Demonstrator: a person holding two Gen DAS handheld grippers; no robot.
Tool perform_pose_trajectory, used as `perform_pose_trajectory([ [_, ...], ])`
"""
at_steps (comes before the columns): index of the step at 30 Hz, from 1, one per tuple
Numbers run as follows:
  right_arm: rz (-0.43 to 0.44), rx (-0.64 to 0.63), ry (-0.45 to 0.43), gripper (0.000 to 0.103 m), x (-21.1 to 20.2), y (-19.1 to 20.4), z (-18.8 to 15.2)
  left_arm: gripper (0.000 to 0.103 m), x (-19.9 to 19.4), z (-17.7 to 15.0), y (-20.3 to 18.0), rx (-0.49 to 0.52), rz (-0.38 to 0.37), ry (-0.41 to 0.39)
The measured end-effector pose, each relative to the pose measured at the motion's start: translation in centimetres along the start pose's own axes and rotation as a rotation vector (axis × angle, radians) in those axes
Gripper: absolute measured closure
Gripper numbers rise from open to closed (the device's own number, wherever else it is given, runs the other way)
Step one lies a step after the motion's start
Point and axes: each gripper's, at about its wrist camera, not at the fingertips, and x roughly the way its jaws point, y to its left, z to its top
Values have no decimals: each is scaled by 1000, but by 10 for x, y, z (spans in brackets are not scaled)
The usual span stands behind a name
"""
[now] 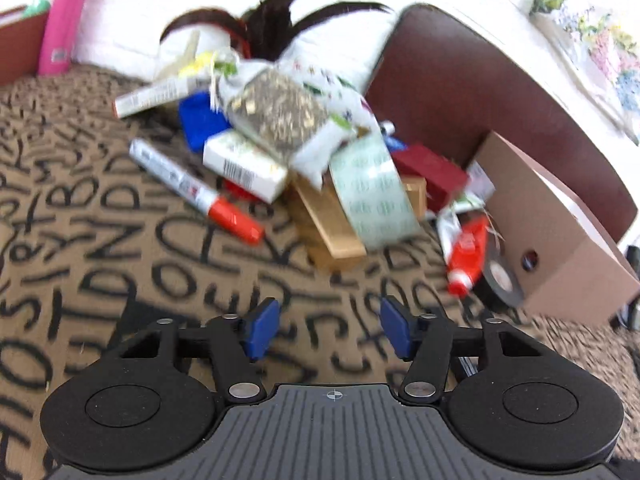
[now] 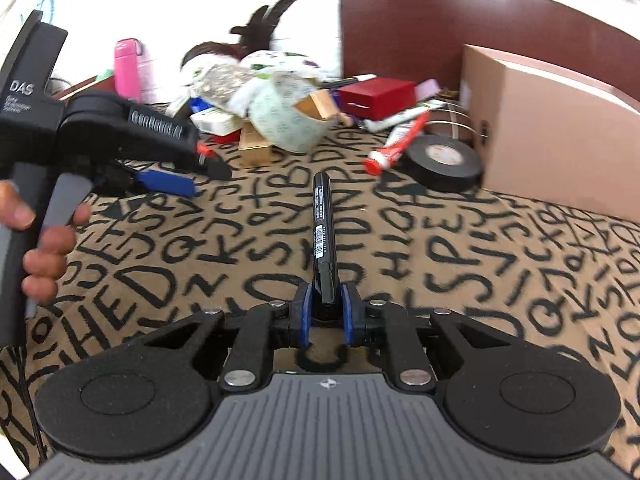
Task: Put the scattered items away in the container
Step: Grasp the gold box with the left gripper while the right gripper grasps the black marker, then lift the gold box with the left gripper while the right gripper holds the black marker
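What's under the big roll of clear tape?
The tape roll leans on a flat wooden box, with a red box behind it. Whatever lies deeper under the pile is covered.

- Left gripper (image 1: 329, 330): blue pads (image 1: 262, 330) spread apart, nothing between them, above the letter-patterned cloth (image 1: 100, 240).
- Silver marker with a red cap (image 1: 196, 192) lies on the cloth, left of the pile.
- Pile, centre far: white barcoded box (image 1: 244, 166), pale green tape roll (image 1: 372, 192), red box (image 1: 434, 170), all blurred.
- Cardboard box (image 1: 560, 240) at right; black tape roll (image 1: 502, 280) touching it, red tube (image 1: 468, 256) just beside.
- Pink bottle (image 1: 66, 20) far left.
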Motion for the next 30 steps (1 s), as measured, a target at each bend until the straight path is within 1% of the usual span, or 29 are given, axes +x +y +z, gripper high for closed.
perform_pose_trajectory([
  [2,-5,-25,-2,85,-1,1,-1,33,11,8,0,-25,-18,6],
  [4,-16,-52,-9,85,0,5,-2,33,22,13,-3,-32,-17,-1],
  [8,-8,-37,-18,84,5,3,-2,31,43,19,-13,3,-4,-5],
  [10,7,-13,-18,84,8,-1,0,32,54,22,-17,25,20,-17],
  [11,12,-3,-18,84,9,-3,1,33,58,23,-18,36,33,-26],
  [13,16,5,-16,84,10,-4,3,51,63,24,-20,61,54,-25],
  [14,15,3,-17,84,11,-4,3,60,64,24,-20,74,63,-24],
  [18,8,-5,-21,84,12,-2,3,66,57,20,-15,95,47,-15],
  [21,5,-8,-23,84,11,-1,3,69,50,16,-14,104,48,-8],
  [25,1,-8,-28,84,11,-1,2,70,37,6,-11,99,45,-5],
  [30,-7,-14,-37,83,10,0,1,70,14,-13,-11,130,48,-3],
])
